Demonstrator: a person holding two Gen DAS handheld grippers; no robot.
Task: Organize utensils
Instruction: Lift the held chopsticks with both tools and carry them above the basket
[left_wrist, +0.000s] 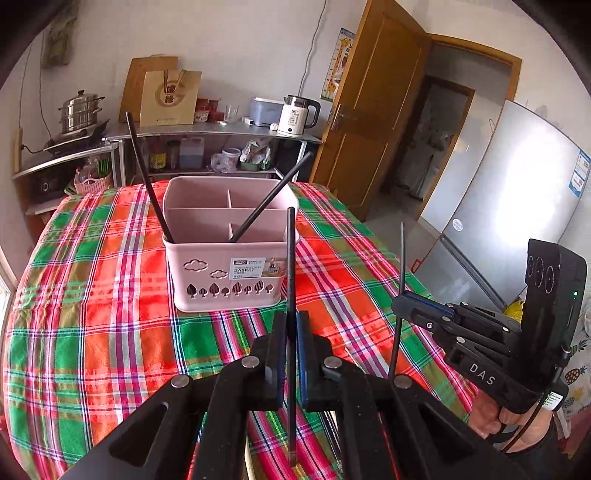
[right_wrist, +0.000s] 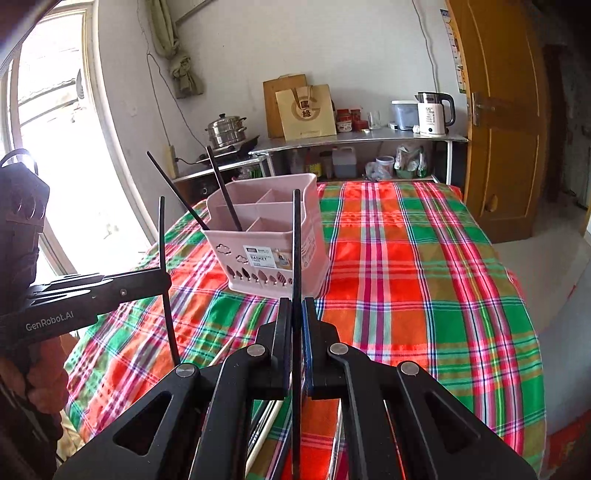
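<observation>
Both grippers are held level above the plaid tablecloth (left_wrist: 92, 332) — the left gripper (left_wrist: 291, 332) pinches an upright black chopstick (left_wrist: 291, 258), the right gripper (right_wrist: 296, 321) another chopstick (right_wrist: 296, 240). Ahead of both stands the pink utensil basket (left_wrist: 221, 266), two chopsticks (left_wrist: 147, 177) leaning inside.

Table under plaid cloth (left_wrist: 92, 332), pink utensil basket (left_wrist: 225, 284) standing on it

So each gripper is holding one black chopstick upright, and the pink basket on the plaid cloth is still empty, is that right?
Not quite. The pink basket on the plaid cloth is not empty: two black chopsticks already lean in its compartments, as the left wrist view shows. The rest holds: the left gripper and the right gripper each clamp one black chopstick upright.
</observation>
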